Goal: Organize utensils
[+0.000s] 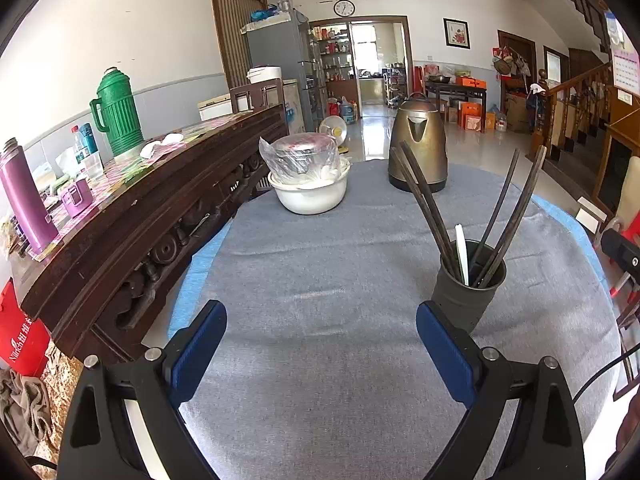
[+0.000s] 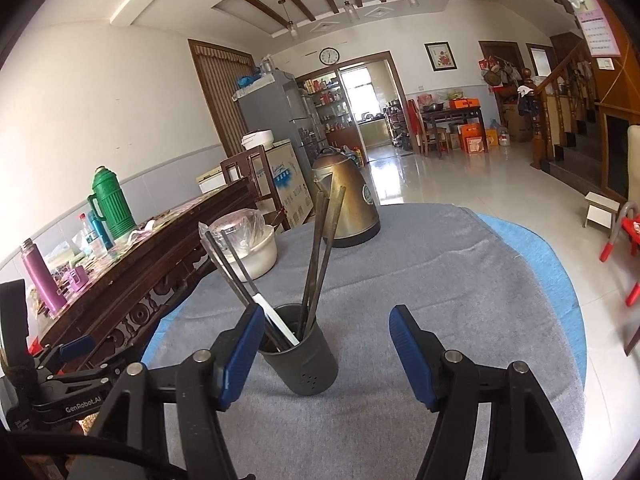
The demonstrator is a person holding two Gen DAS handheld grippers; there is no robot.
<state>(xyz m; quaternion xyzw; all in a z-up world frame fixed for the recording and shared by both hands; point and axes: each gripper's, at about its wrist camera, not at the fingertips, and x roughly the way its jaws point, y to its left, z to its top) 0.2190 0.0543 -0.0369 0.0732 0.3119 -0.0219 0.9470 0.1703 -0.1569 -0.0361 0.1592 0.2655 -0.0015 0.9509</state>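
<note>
1. Utensil holder [image 2: 306, 356]: a dark cylindrical cup standing upright on the grey tablecloth [image 1: 320, 280]; it serves as the landmark for every entry below.
2. Chopsticks [image 2: 320, 256]: four long dark sticks stand in the utensil holder, two leaning toward the sideboard side and two toward the kettle, their tips fanned well above the rim.
3. White utensil [image 2: 276, 318]: a short white piece leans inside the utensil holder among the chopsticks; what kind of utensil it is cannot be told.
4. Right gripper [image 2: 324, 360]: its blue-padded jaws stand apart on either side of the utensil holder, the near side of the cup between them, neither pad pressing on it.
5. Left gripper [image 1: 322, 354]: jaws spread wide over bare cloth beside the utensil holder, nothing between them; one pad lies just in front of the cup's base.
6. Kettle [image 1: 418, 144]: brass-coloured, at the far table edge, well beyond the utensil holder.
7. White bowl [image 1: 308, 196]: carries a bagged metal pot, far from the utensil holder, toward the sideboard.
8. Wooden sideboard [image 1: 160, 220]: runs along the table's edge on the opposite side from the utensil holder, bearing a green flask [image 1: 118, 114].
</note>
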